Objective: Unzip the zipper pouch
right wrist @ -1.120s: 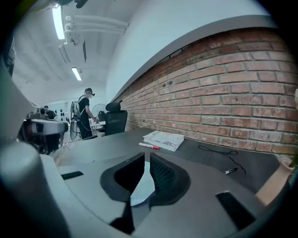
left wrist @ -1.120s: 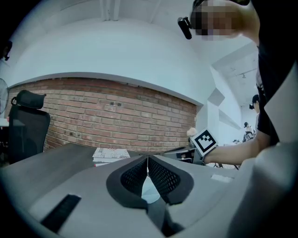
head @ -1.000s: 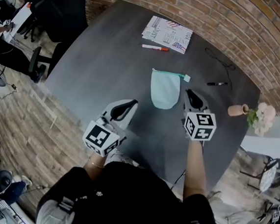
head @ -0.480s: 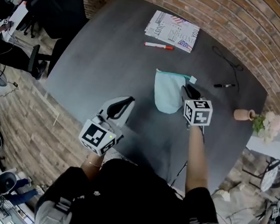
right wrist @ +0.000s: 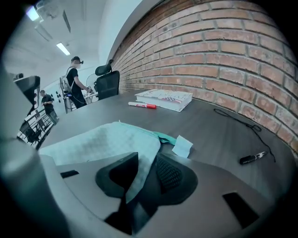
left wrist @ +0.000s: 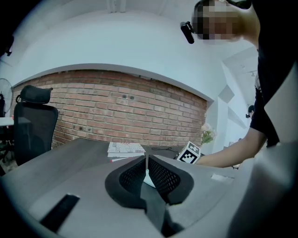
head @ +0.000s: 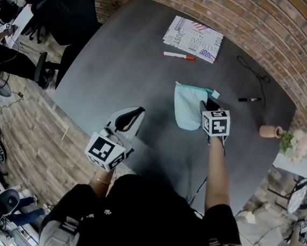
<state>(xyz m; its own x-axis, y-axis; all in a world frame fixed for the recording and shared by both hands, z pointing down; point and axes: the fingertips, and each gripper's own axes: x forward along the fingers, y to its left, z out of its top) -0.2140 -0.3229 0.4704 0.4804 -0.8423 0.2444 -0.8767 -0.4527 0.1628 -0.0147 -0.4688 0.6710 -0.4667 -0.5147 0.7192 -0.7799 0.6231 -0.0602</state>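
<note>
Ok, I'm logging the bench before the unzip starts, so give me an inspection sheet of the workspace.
Surface: dark grey table, no spills seen.
Job's things: teal zipper pouch lying flat.
Clutter: booklet, red marker, black marker, vase with flowers by the right edge.
Grippers: left gripper shut, empty, short of the pouch; right gripper at the pouch's right edge, jaws have just been opening, fabric between them, unpinched.
Cables: black cable loose near the black marker.
Surroundings: brick wall, office chair, wooden floor.
</note>
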